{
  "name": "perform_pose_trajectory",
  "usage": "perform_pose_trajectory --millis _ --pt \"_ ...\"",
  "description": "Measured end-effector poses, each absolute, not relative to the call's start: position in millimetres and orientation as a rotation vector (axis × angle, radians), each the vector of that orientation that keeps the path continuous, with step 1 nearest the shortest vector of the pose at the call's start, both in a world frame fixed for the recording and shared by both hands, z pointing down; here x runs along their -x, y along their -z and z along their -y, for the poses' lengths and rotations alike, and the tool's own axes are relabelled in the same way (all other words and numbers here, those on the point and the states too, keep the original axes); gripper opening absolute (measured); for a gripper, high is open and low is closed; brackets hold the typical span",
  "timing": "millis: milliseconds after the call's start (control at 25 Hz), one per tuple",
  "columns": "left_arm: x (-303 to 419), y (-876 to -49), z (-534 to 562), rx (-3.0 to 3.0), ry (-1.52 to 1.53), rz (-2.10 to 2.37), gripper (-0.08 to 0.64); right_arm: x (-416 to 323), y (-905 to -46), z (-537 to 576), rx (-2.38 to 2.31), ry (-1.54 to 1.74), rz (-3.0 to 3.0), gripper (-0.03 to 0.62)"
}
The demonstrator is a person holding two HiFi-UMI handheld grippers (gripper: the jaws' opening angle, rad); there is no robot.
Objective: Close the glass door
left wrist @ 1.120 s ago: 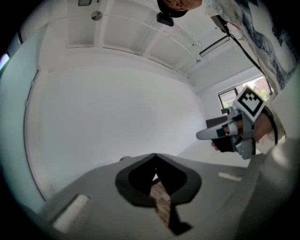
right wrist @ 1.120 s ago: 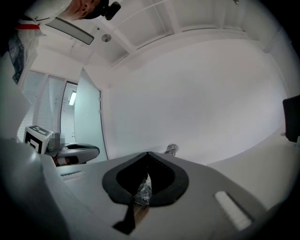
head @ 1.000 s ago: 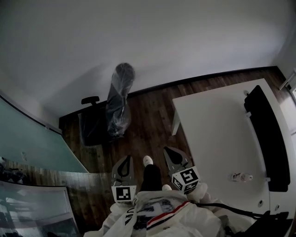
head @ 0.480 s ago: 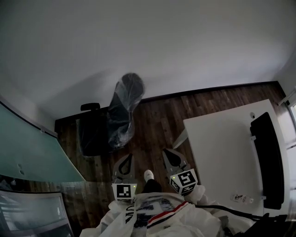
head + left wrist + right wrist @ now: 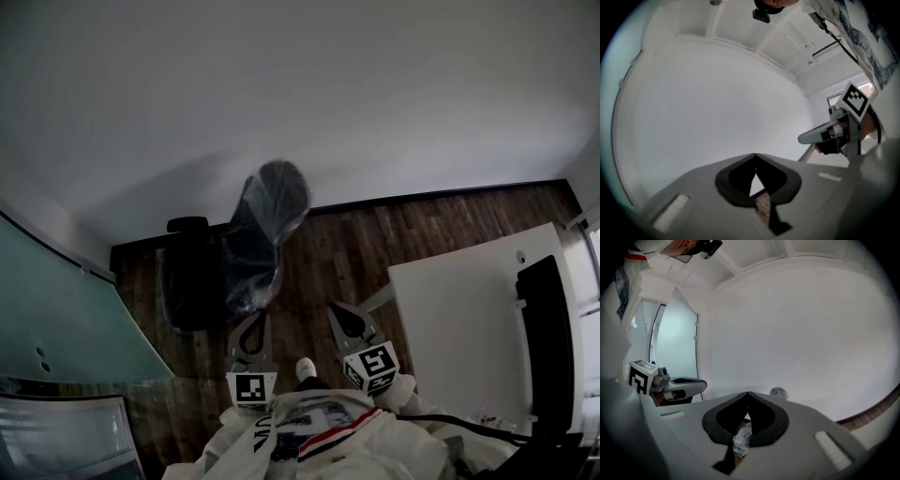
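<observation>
Compared with a second earlier, the white desk (image 5: pixel 450 319) had slid off toward the right edge of the head view. The chair wrapped in plastic (image 5: pixel 258 234) had ended up closer, almost dead ahead of the person. The little bottle that had been on the desk wasn't in view anymore.

Both grippers were held out in front at about waist level, side by side. The left gripper (image 5: pixel 253 321) had its jaws pressed together at the tips with nothing between them, which its own view showed plainly (image 5: pixel 754 155). Same deal with the right gripper (image 5: pixel 337 309): jaws together and empty (image 5: pixel 747 393). Each one also showed up off to the side in the other's view, just beside it.

The glass door (image 5: pixel 56 300) was way off to the person's left, a big greenish pane well apart from both grippers, and nothing was touching it. In the right gripper view it stood upright past the left gripper (image 5: pixel 677 348).

A black office chair (image 5: pixel 187 272) sat just left of the wrapped one, on the dark wooden floor (image 5: pixel 375 234). One white shoe (image 5: pixel 306 368) poked out between the grippers.
</observation>
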State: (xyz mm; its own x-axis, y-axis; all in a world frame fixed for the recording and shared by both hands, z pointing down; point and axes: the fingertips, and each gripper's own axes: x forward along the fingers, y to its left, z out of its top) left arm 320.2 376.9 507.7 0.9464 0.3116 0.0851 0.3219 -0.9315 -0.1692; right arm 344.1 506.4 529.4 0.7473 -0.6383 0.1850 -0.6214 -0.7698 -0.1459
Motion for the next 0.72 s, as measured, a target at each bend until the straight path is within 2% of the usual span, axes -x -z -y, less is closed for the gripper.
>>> perform_pose_trajectory --millis 400,720 --pt "-342.9 -509.0 -318.7 3.000 0.083 0.274 -0.005 -382.2 -532.1 -448.0 2.876 0.356 -1.231 0.005" --pt "-338.8 -518.8 -225.9 3.055 0.148 -0.205 -0.005 -420.8 -536.5 -352.5 2.719 0.340 -1.629 0.005"
